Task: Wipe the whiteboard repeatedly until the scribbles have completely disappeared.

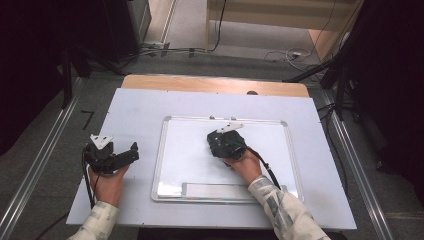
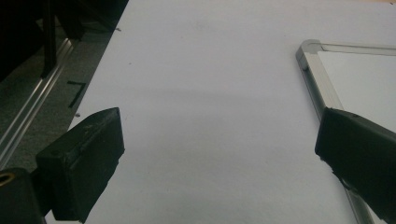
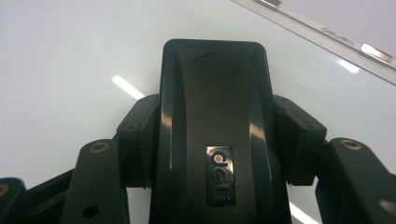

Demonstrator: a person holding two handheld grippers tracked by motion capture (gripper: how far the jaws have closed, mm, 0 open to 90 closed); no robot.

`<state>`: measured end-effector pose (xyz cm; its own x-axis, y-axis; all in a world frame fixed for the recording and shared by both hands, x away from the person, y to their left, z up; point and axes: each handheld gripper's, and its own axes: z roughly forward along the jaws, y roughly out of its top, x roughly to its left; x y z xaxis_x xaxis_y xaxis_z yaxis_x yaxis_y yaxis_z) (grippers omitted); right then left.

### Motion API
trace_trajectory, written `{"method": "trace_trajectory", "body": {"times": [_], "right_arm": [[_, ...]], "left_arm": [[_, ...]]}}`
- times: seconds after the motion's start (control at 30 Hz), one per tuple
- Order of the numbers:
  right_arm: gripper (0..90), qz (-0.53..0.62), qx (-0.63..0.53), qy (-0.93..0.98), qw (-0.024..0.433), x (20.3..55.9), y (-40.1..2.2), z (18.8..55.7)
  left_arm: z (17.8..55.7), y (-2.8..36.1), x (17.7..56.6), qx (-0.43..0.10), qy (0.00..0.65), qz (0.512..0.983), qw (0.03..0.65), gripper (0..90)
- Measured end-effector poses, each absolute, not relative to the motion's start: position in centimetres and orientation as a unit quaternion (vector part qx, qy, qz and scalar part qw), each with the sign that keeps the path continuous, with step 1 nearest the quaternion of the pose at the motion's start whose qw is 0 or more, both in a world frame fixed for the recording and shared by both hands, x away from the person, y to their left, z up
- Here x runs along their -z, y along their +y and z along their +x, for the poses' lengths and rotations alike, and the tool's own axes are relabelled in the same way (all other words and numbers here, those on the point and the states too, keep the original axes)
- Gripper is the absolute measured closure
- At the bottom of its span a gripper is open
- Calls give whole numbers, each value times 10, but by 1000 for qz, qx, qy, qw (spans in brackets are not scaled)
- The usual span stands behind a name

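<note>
1. Two claws are working: the right claw [image 3: 212, 135] is pinching a glossy black plastic eraser block [image 3: 214, 116] against the aluminium-framed rectangular whiteboard [image 1: 170, 150]
2. Left claw [image 2: 210, 154] is hovering spread over the pale surface [image 2: 201, 93] beside it

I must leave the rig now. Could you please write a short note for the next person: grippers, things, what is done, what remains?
Right gripper: shut on the black eraser, held over the whiteboard near its middle.
Left gripper: open, holding nothing, resting over the table left of the whiteboard.
Done: eraser is gripped, board surface looks clean of writing.
Left: probably finish wiping, then put the eraser down; whether it touches the board I cannot tell.
</note>
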<state>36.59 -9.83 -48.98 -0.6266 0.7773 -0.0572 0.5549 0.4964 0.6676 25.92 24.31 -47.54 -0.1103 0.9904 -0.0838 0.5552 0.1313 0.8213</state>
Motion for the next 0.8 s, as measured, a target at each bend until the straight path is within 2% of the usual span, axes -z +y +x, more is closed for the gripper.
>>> {"method": "trace_trajectory", "body": {"times": [0.57,0.8], "right_arm": [[377,478,-299,800,206,488,-156,408],[377,488,-290,795,215,487,-152,418]], "left_arm": [[259,243,476,-323,673,574,336,17],[260,243,476,-323,673,575,335,17]]}}
